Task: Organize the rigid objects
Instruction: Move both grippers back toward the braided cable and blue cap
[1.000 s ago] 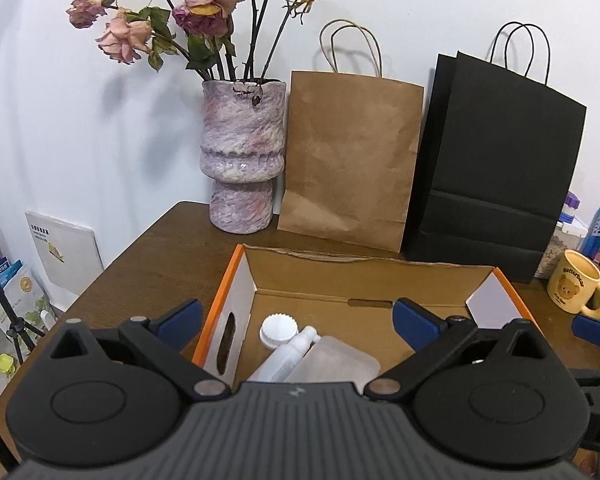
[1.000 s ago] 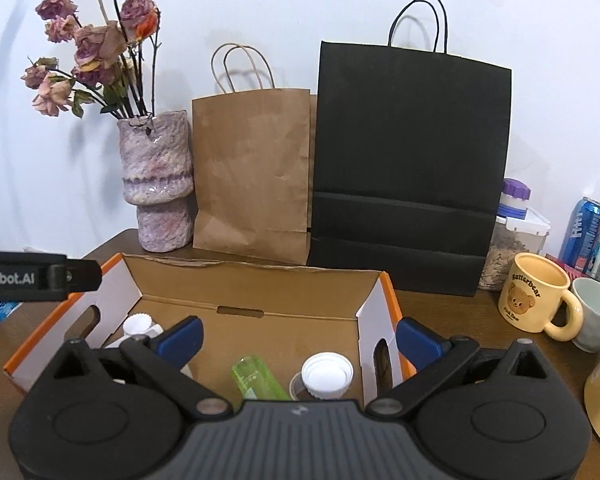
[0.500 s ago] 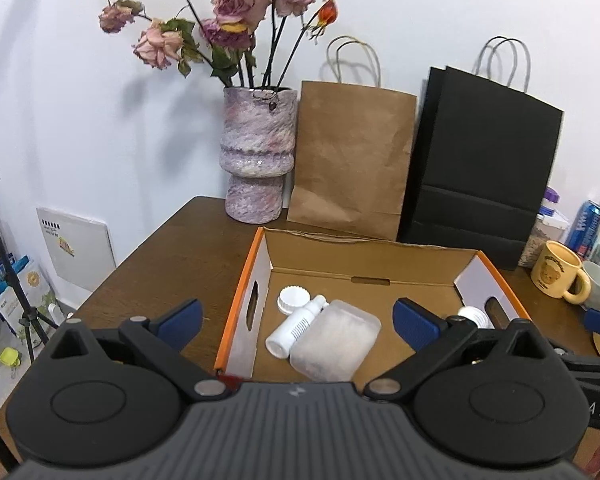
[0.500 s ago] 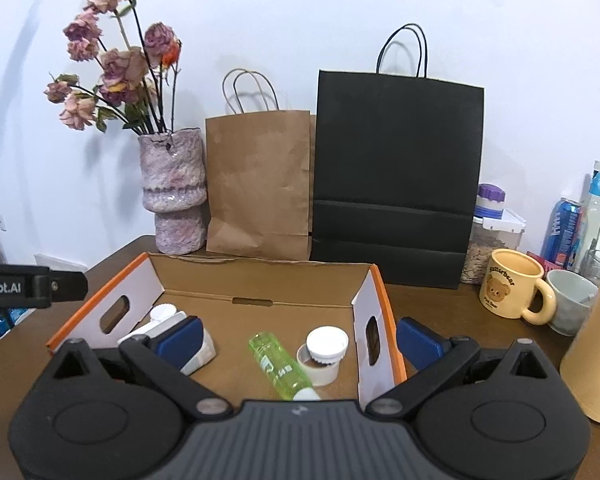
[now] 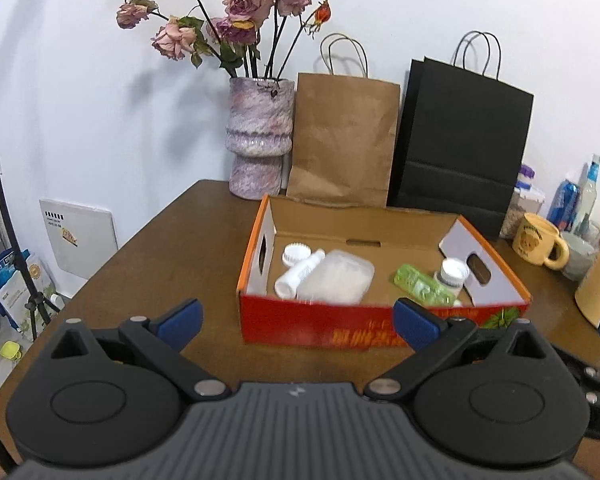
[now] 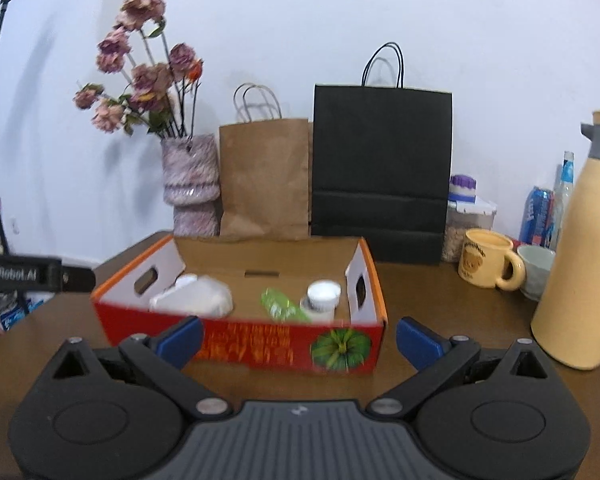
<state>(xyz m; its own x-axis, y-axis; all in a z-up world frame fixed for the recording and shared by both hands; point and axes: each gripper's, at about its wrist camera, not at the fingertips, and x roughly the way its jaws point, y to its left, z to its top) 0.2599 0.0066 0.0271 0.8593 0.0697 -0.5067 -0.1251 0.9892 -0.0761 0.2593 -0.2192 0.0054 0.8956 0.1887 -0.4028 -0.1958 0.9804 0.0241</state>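
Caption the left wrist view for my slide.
Open left gripper facing red cardboard box holding white bottle, clear container, green bottle.

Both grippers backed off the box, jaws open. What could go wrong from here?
1. The green bottle lies on its side against the white-capped jar; grabbing either may knock the other.
2. The right gripper has the tall yellow flask close on its right; a swing might tip it.

A brown wooden table [image 5: 172, 256] stands against a plain white wall [image 5: 80, 100].
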